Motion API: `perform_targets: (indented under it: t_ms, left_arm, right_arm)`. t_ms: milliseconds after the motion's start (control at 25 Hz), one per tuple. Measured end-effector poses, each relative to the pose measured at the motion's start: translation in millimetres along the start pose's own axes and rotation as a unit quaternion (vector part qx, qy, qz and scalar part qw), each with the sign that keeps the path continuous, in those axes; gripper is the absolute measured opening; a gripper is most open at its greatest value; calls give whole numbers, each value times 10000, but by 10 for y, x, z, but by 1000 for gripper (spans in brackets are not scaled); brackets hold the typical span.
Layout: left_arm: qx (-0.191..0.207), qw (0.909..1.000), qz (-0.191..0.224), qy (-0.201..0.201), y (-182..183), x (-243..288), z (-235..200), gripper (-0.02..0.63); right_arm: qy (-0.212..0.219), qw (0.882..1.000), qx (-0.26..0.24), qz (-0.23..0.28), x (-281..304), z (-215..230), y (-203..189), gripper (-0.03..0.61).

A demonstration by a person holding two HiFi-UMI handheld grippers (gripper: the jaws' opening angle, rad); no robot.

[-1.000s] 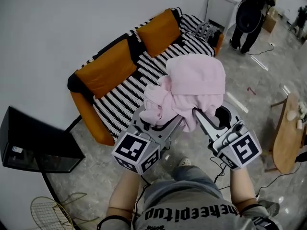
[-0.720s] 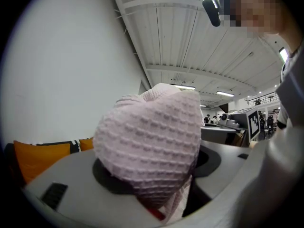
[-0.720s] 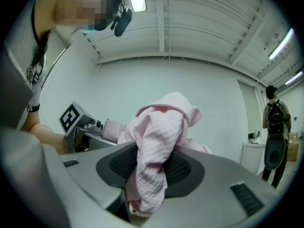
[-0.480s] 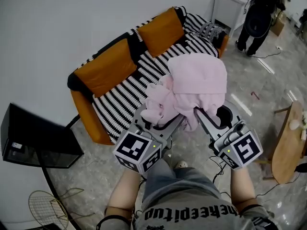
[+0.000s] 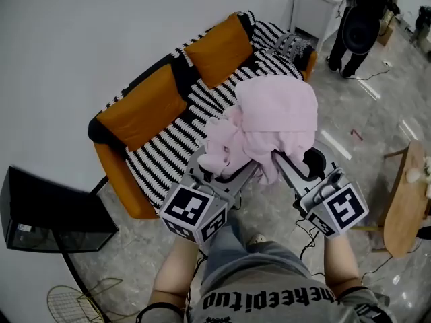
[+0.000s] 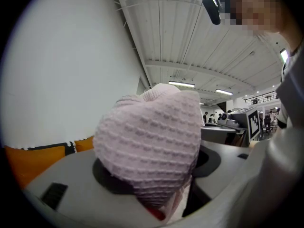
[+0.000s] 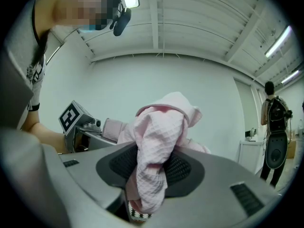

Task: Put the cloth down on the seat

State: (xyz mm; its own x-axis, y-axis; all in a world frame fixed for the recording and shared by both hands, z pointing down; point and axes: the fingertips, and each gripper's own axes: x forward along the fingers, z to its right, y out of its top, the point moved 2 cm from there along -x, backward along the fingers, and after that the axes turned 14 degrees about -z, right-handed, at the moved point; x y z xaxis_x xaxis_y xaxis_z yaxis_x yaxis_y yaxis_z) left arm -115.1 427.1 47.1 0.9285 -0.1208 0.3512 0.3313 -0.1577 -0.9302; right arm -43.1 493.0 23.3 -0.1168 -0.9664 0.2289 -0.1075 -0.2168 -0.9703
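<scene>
Cloth [image 5: 273, 116] (pink, bunched) near sofa seat [image 5: 172, 147]; left tongs [image 5: 225, 170] and right tongs [image 5: 277, 159] both clamp it.

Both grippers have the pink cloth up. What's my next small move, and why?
Probably carry it forward and down toward the striped seat: the left gripper and right gripper are both shut on the pink cloth, which hangs bunched in the air.

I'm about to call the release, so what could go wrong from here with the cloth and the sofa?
1. The pink cloth is bunched high in both the left gripper and the right gripper, seemingly short of the striped seat. Released now, it may slip to the floor.
2. Its folds wrap the fingers, so it may cling and hang if one side opens first.
</scene>
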Motion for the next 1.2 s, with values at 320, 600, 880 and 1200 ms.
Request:
perform_targets:
  t_ms: [320,600,880,1200]
  left_arm:
    - [62,9995,-32,-316,138,309,-1165,318]
    - [140,9985,-106,-520,344,457,-1704,318]
    - [308,9973,-126,-659,468,464,-1925,319]
    - [331,9953,-175,-898,458,519,-2238,318]
  right_arm:
    - [-332,9994,44,-118,1132,244,151,175]
    - [-550,9983,129,-159,1633,408,339,175]
    - [-748,9970,175,-71,1822,423,455,175]
    - [-928,9953,233,-175,2115,419,471,175]
